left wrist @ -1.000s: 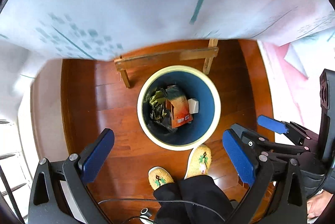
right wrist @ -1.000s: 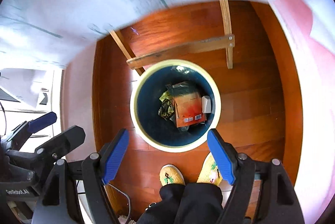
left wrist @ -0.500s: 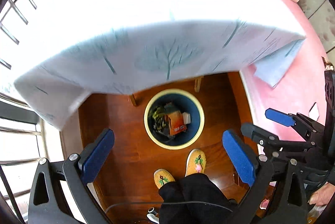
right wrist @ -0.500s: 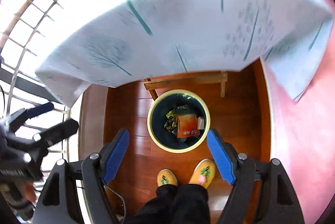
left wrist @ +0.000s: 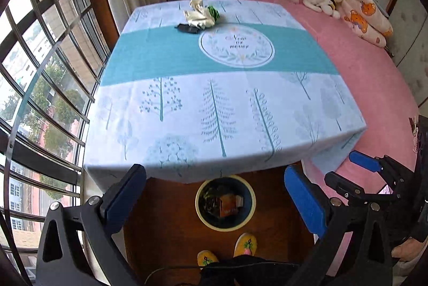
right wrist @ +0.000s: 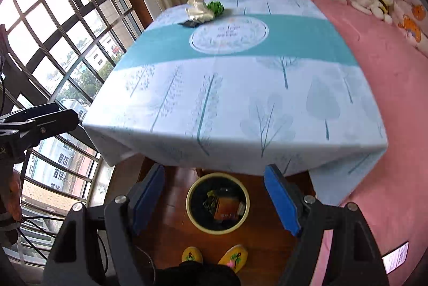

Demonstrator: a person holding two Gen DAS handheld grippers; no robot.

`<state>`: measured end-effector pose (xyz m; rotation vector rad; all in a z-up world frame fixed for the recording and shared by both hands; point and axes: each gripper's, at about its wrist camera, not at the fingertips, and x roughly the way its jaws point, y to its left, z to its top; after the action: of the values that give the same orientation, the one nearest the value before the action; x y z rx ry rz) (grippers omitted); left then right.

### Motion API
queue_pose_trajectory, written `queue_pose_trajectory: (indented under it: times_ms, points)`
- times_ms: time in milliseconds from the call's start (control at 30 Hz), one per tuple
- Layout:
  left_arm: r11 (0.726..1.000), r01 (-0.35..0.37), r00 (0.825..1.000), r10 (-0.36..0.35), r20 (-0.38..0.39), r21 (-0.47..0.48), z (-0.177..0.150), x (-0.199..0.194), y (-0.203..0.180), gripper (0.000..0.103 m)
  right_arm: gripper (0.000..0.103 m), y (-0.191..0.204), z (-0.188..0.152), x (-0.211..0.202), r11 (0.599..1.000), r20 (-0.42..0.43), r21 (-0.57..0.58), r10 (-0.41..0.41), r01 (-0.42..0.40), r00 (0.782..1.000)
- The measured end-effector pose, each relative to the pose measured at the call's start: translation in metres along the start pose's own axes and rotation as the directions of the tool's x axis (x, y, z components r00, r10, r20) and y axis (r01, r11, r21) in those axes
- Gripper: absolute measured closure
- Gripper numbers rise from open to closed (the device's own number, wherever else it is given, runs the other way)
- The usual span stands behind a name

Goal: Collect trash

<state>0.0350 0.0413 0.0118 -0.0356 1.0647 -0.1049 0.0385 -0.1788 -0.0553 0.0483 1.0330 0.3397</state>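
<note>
A crumpled white wrapper (left wrist: 198, 14), a green scrap (left wrist: 213, 11) and a dark scrap (left wrist: 187, 28) lie at the far side of the tablecloth-covered table (left wrist: 219, 104). They also show in the right wrist view: white wrapper (right wrist: 199, 9), green scrap (right wrist: 216, 7), dark scrap (right wrist: 190, 23). A yellow-rimmed blue bin (left wrist: 225, 203) with trash inside stands on the floor below the table's near edge; it also shows in the right wrist view (right wrist: 218, 203). My left gripper (left wrist: 214, 195) and right gripper (right wrist: 215, 197) are open and empty, above the bin, far from the scraps.
A pink bed (left wrist: 374, 77) with a pillow and soft toys lies to the right of the table. A barred window (left wrist: 40, 58) is on the left. The person's yellow slippers (left wrist: 244, 244) stand on the wooden floor by the bin.
Both grippers have risen and tilted up from over the bin. The table top with the scraps has come into view. Both stay open.
</note>
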Motion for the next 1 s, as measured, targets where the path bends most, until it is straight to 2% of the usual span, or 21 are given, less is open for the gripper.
queue_pose_trajectory:
  times_ms: [133, 233, 500, 600, 800, 1000]
  points:
    - [1.000, -0.027, 0.998, 0.027, 0.053, -0.004, 0.017, -0.020, -0.009, 0.001, 0.026, -0.004, 0.029, -0.019, 0.998, 0.077, -0.057, -0.022, 0.027, 0.997]
    - [0.999, -0.035, 0.998, 0.036, 0.061, -0.016, 0.028, -0.027, -0.011, 0.001, 0.026, -0.005, 0.045, -0.027, 0.992, 0.129, -0.106, -0.060, 0.074, 0.990]
    - [0.998, -0.034, 0.998, 0.036, 0.048, -0.044, 0.046, -0.024, -0.013, 0.001, 0.041, -0.013, 0.076, -0.033, 0.995, 0.184, -0.090, -0.019, 0.036, 0.983]
    - [0.998, -0.036, 0.998, 0.039, 0.050, -0.057, 0.056, -0.016, -0.007, 0.001, 0.051, -0.013, 0.084, -0.025, 0.997, 0.170, -0.083, 0.004, 0.010, 0.985]
    - [0.997, -0.044, 0.997, 0.048, 0.054, -0.065, 0.093, 0.011, 0.014, 0.001, 0.058, -0.011, 0.104, -0.001, 0.997, 0.144, -0.079, -0.002, 0.013, 0.990]
    - [0.996, 0.065, 0.998, -0.066, -0.009, -0.058, 0.149, 0.070, 0.053, 0.001, 0.067, -0.006, 0.152, 0.033, 0.997, 0.130, -0.048, -0.046, 0.053, 0.990]
